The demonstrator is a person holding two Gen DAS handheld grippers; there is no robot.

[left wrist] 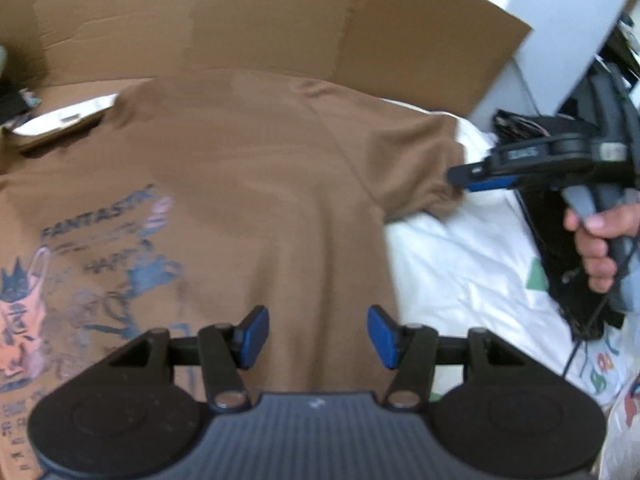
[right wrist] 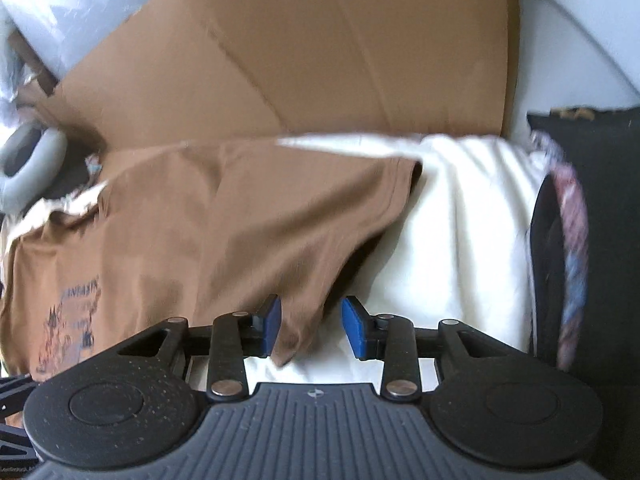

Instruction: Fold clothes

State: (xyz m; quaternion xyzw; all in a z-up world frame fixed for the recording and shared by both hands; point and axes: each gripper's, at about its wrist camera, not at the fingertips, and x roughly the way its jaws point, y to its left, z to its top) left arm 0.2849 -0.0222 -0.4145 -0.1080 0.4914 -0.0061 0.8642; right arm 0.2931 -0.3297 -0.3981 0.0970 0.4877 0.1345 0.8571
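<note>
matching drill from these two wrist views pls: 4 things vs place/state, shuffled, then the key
Things:
1. brown T-shirt
2. cardboard sheet
3. left gripper
4. right gripper

Place/state:
A. open over the shirt's body, gripping nothing
B. spread on the white sheet, print side up
C. open, a corner of sleeve fabric between its pads
D. flat behind the shirt's collar

Pairs: 1-B, 2-D, 3-A, 4-C

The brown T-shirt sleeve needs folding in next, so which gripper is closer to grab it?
The right gripper, probably. The brown T-shirt sleeve tip hangs between its open jaws. The left gripper is open too, over the shirt's body, farther from that sleeve.
</note>
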